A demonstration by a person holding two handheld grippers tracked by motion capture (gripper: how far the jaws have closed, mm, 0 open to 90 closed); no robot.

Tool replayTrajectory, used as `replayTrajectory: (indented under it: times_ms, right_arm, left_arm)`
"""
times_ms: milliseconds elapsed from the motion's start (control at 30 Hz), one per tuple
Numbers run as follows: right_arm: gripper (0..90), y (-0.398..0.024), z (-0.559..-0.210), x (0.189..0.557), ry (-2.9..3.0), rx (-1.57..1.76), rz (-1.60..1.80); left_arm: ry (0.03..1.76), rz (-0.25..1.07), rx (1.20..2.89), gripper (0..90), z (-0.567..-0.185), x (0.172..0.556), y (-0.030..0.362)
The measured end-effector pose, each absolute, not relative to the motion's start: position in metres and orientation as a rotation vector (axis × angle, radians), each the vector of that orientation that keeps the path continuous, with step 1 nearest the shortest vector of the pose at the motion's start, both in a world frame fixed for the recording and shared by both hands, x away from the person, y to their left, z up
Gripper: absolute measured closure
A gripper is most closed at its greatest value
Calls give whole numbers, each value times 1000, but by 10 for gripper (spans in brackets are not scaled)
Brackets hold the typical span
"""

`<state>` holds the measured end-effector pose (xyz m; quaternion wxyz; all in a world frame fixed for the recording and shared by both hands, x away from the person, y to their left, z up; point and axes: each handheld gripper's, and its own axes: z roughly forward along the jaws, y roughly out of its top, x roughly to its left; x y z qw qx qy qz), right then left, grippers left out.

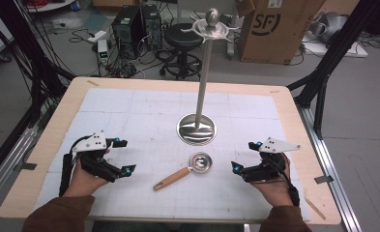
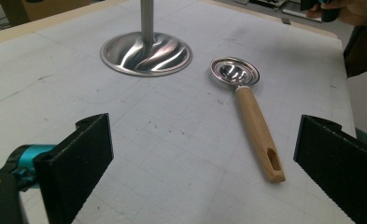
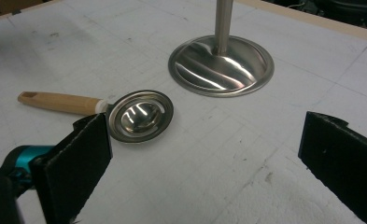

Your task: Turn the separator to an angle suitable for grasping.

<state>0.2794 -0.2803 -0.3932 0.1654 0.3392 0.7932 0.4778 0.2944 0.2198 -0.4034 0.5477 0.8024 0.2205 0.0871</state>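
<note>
A steel scoop with a wooden handle (image 1: pixel 180 174) (image 2: pixel 255 119) (image 3: pixel 139 114) lies flat on the white mat, its bowl toward the stand. A tall steel stand (image 1: pixel 197 128) rises mid-table from a round base (image 2: pixel 146 52) (image 3: pixel 221 65), with hooked arms at its top (image 1: pixel 211 30). My left gripper (image 1: pixel 124 156) (image 2: pixel 204 163) rests at the left of the mat, open, with nothing between its jaws. My right gripper (image 1: pixel 243 155) (image 3: pixel 204 163) rests at the right, open as well, the scoop's bowl just beyond its left jaw.
The white gridded mat (image 1: pixel 129 111) covers a wooden table (image 1: pixel 42 159). Beyond the far edge stand a black stool (image 1: pixel 182 41), computer towers (image 1: pixel 129 24) and a cardboard box (image 1: pixel 274 26). Black frame legs (image 1: pixel 323 72) flank the table.
</note>
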Motion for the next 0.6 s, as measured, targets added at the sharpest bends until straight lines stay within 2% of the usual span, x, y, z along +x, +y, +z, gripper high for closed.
replayTrajectory:
  times_ms: [533,600]
  right_arm:
    - [16,-283,-395,280,2243,976,1360]
    - [16,-283,-396,280,2245,972,1353]
  left_arm:
    - [525,181,1930,53,-404,295,186]
    - [509,169,1930,77,-403,296,179]
